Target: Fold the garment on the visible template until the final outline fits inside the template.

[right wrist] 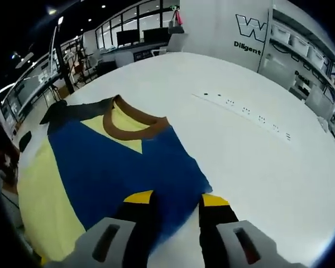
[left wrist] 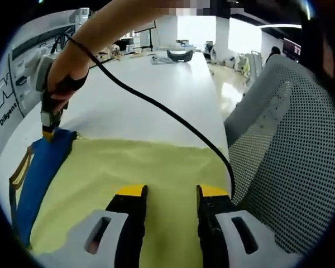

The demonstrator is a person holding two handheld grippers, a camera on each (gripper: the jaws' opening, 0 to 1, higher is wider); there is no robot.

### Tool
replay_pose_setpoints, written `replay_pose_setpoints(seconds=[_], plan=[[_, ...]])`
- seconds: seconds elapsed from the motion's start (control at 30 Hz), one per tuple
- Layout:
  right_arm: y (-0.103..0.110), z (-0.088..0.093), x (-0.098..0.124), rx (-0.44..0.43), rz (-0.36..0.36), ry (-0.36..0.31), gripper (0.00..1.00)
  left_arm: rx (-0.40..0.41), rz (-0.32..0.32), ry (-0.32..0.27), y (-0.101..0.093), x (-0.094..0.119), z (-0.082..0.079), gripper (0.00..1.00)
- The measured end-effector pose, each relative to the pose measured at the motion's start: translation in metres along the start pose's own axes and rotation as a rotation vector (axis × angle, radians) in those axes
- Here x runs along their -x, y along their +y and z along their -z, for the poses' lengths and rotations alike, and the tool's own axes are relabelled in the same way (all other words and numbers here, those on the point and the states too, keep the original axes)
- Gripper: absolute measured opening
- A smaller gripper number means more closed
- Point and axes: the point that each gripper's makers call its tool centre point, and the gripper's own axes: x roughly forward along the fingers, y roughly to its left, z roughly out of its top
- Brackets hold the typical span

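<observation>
Blue-yellow garment (right wrist: 117, 167) under parted jaws

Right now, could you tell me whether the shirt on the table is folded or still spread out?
Mostly spread: the shirt lies flat on the white table, brown collar open and facing up. Whether its far parts are folded, cannot tell.

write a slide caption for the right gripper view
Open tongs hover over the edge of a blue-and-yellow shirt with a brown collar, spread on a white table.
</observation>
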Motion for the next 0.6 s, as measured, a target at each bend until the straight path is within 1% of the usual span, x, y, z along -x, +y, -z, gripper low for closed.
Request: replay_pose_setpoints(seconds=[0.07,0.13,0.17,0.2,0.3,0.33,0.37,0.4,0.43,0.47,0.53,0.57,0.6], plan=[[0.004,0.000,0.000,0.012,-0.007,-0.003,0.21,0.017,-0.007,-0.014,0.001,-0.002,-0.002,0.30],[0.006,-0.001,-0.001,0.018,-0.011,-0.006,0.17,0.013,-0.006,-0.017,0.001,-0.002,-0.002,0.30],[0.009,-0.002,-0.001,0.033,-0.016,-0.013,0.14,0.021,-0.006,-0.034,0.001,-0.003,-0.003,0.29],[0.011,-0.001,-0.001,0.025,-0.019,-0.007,0.11,0.028,-0.005,-0.042,0.002,-0.003,-0.003,0.27],[0.018,-0.002,-0.001,0.057,-0.026,-0.018,0.00,0.049,-0.022,-0.059,0.009,-0.003,-0.004,0.17],[0.016,-0.004,0.000,0.112,-0.003,-0.020,0.00,0.053,-0.023,-0.064,0.012,-0.003,-0.004,0.14],[0.017,-0.004,-0.001,0.126,-0.005,-0.018,0.00,0.053,-0.022,-0.065,0.013,-0.003,-0.004,0.12],[0.017,-0.005,0.000,0.166,0.000,-0.014,0.00,0.043,-0.019,-0.064,0.012,-0.003,-0.005,0.10],[0.018,-0.005,0.000,0.184,0.001,-0.012,0.00,0.032,-0.008,-0.063,0.010,-0.004,-0.005,0.06],[0.019,-0.005,0.000,0.167,0.001,-0.015,0.00,0.031,0.002,-0.065,0.007,-0.004,-0.005,0.01],[0.017,-0.006,0.001,0.174,0.005,-0.020,0.00,0.029,-0.006,-0.069,0.003,-0.007,-0.006,0.00],[0.017,-0.006,0.001,0.176,0.006,-0.022,0.00,0.023,-0.010,-0.069,0.005,-0.006,-0.006,0.00],[0.017,-0.006,0.001,0.181,0.010,-0.030,0.00,0.070,-0.005,-0.074,0.007,-0.006,-0.005,0.00]])
